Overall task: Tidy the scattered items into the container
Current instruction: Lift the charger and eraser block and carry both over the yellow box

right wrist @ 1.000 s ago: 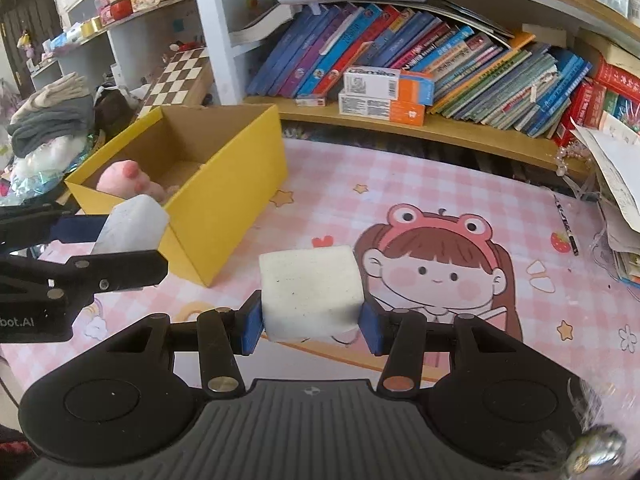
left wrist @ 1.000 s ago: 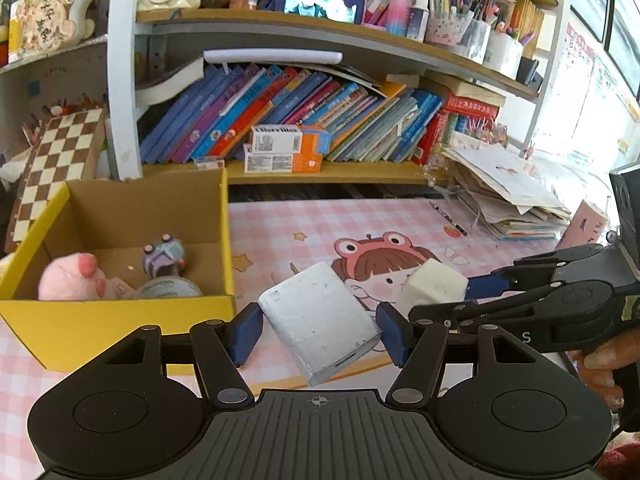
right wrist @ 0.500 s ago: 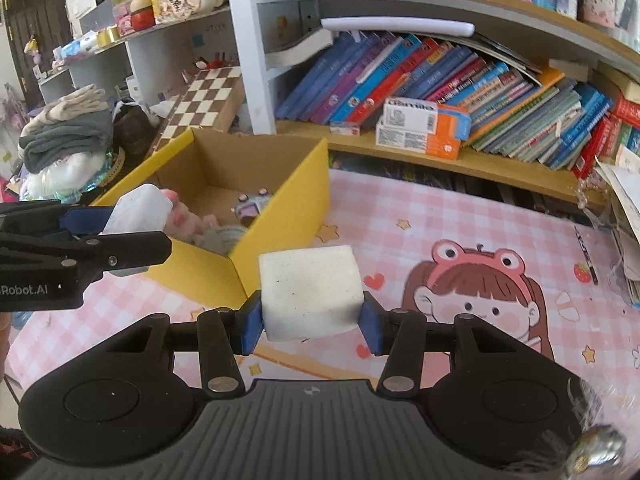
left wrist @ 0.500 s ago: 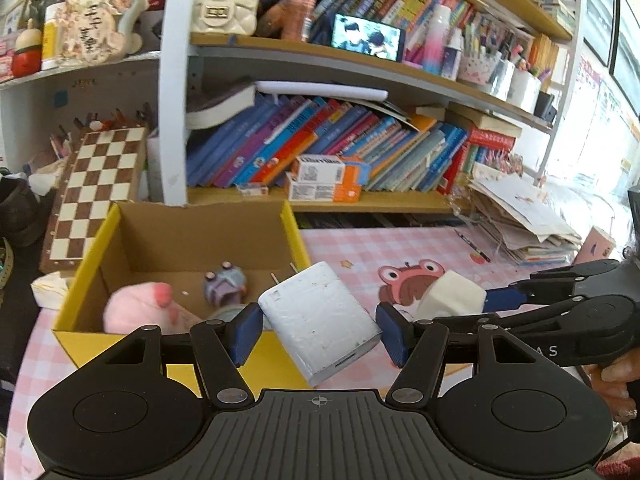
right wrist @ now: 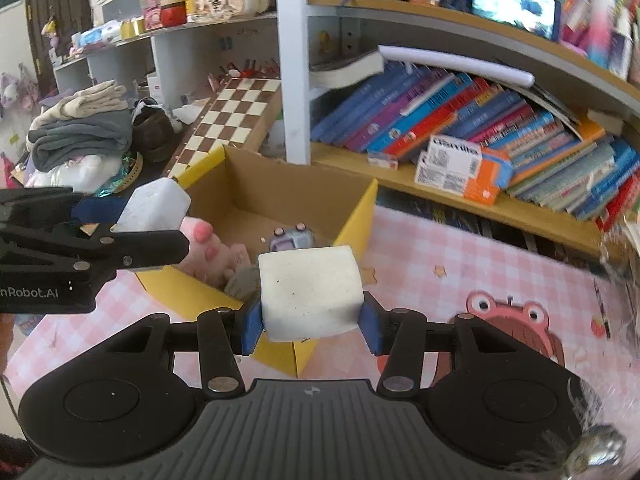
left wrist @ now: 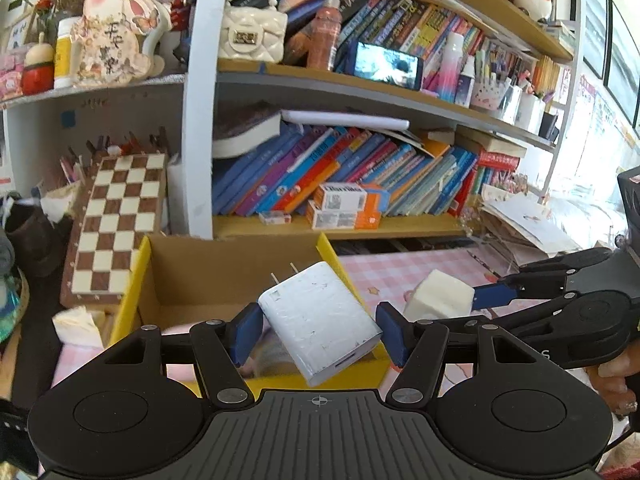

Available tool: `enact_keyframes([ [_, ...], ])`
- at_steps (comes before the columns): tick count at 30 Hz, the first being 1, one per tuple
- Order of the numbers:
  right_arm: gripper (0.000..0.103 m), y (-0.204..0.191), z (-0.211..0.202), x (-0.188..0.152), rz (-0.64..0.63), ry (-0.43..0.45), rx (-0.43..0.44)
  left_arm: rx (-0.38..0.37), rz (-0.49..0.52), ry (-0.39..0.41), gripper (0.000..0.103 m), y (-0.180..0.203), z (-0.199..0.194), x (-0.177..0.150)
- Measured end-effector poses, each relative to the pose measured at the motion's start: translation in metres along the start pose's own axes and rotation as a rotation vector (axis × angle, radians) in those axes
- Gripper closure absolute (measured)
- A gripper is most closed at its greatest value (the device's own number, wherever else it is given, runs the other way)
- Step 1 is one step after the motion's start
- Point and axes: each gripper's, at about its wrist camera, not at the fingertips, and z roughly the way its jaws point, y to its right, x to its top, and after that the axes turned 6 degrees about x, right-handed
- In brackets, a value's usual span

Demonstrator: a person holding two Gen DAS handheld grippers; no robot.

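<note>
Charger (left wrist: 320,322), pinched cornerwise in my left claw (left wrist: 316,334), risked twisting loose short of the box (left wrist: 224,264); sponge block (right wrist: 310,292) sat clamped in my right claw (right wrist: 310,326).

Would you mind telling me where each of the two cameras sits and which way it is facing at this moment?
Left wrist: sits on the left tool, facing along its fingers to the yellow box and bookshelf; it grips a white charger, and the person's right hand shows at the right edge.
Right wrist: sits on the right tool, facing the yellow box from its right; it grips a white block.
Shared: each sees the other tool with its load, the box and the chessboard.
</note>
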Motion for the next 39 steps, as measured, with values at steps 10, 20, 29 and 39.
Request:
enact_keyframes([
  [10, 0.057, -0.014, 0.03, 0.037, -0.103, -0.007, -0.003, 0.019, -0.012, 0.02, 0.041, -0.036, 0.023, 0.02],
  [20, 0.057, -0.016, 0.081, 0.068, -0.198, -0.051, 0.026, 0.049, -0.01, -0.022, 0.041, -0.063, 0.065, 0.029],
  [29, 0.057, -0.017, 0.137, 0.086, -0.286, -0.124, 0.04, 0.087, 0.062, -0.084, 0.041, -0.072, 0.107, 0.03],
  [39, 0.057, -0.011, 0.19, 0.096, -0.401, -0.202, 0.066, 0.123, 0.147, -0.163, 0.041, -0.082, 0.138, 0.024],
])
